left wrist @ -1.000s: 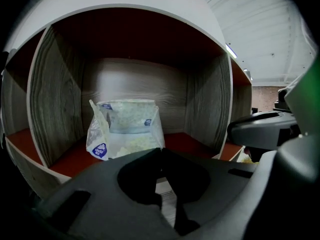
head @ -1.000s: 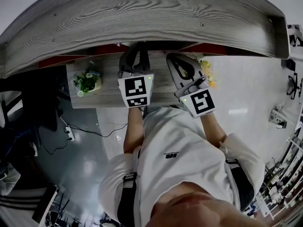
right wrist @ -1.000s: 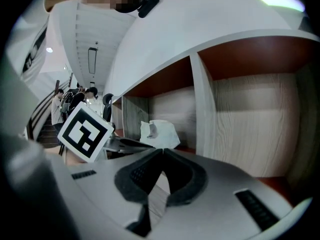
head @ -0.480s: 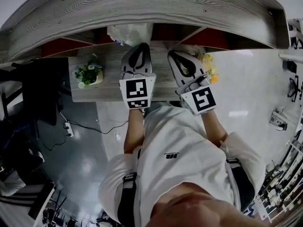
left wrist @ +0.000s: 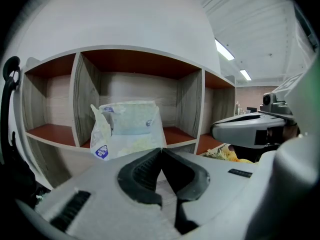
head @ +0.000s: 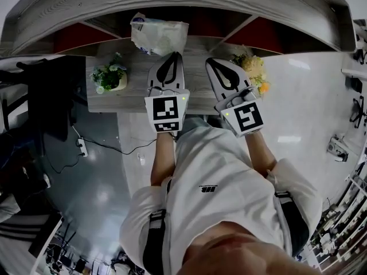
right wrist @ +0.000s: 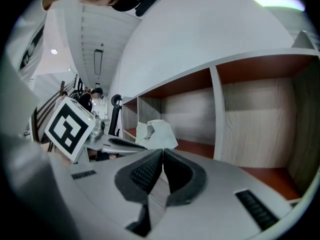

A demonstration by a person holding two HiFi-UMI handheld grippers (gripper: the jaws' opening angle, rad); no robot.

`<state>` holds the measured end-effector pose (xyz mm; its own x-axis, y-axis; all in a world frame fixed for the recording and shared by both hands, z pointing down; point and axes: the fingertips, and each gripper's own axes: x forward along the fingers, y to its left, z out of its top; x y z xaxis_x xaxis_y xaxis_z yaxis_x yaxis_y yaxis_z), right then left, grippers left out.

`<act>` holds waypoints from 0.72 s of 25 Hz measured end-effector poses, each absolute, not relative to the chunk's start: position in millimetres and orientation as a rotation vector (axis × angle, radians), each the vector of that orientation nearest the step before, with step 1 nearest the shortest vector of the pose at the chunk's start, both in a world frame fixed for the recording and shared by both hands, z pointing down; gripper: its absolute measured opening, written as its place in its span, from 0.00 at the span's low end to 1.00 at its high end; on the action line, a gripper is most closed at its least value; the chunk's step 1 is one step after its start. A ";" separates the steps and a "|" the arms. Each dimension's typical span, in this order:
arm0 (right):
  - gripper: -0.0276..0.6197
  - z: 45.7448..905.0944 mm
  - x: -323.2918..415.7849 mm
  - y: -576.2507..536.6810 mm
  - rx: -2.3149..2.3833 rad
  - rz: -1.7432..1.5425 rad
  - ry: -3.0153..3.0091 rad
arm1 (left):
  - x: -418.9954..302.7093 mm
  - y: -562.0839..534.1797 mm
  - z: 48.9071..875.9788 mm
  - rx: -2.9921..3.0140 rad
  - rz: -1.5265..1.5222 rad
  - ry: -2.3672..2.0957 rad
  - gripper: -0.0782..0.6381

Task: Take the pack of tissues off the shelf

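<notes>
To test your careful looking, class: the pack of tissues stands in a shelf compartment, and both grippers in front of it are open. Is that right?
Not quite. The pack of tissues does stand in a shelf compartment, but both grippers are shut, not open: the left gripper and right gripper each show jaws together, holding nothing, in their own gripper views.

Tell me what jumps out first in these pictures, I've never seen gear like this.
Two grey hand-held tools with black-and-white marker cubes stand out: the left gripper and right gripper point at a wooden shelf, both with jaws together and empty. Just beyond the left one, a crinkly white pack of tissues stands in the shelf's middle compartment. A small flower pot sits on the wooden surface further left.
</notes>
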<state>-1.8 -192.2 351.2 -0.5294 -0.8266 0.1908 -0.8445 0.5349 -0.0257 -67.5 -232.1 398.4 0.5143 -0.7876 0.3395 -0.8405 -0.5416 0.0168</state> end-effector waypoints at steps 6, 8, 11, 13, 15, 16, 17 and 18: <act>0.08 354.4 -9.7 -181.7 1.403 0.176 -2.631 | -77.8 -216.8 398.4 2.563 0.442 -1.428 0.15; 0.08 355.7 -12.9 -180.0 1.393 0.176 -2.635 | -82.2 -212.7 399.1 2.556 0.440 -1.438 0.15; 0.08 356.4 -16.1 -177.2 1.379 0.182 -2.641 | -87.8 -206.0 400.2 2.541 0.442 -1.454 0.15; 0.08 358.3 -18.5 -174.9 1.365 0.184 -2.646 | -91.5 -200.9 402.5 2.528 0.445 -1.464 0.15; 0.08 362.0 -22.6 -172.9 1.346 0.190 -2.650 | -96.8 -196.0 406.6 2.511 0.447 -1.476 0.15; 0.08 363.9 -25.2 -172.1 1.336 0.194 -2.653 | -100.1 -193.5 409.0 2.500 0.449 -1.482 0.15; 0.08 365.8 -28.0 -171.2 1.325 0.199 -2.656 | -103.6 -191.0 411.4 2.488 0.451 -1.489 0.15; 0.08 367.4 -30.8 -170.3 1.315 0.203 -2.658 | -107.0 -188.5 413.9 2.476 0.454 -1.495 0.15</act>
<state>-30.8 -170.3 367.4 -0.5973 -0.7739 0.2106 -0.7969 0.6023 -0.0471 -107.0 -188.5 413.9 0.4372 -0.8208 0.3677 -0.8866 -0.4619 0.0231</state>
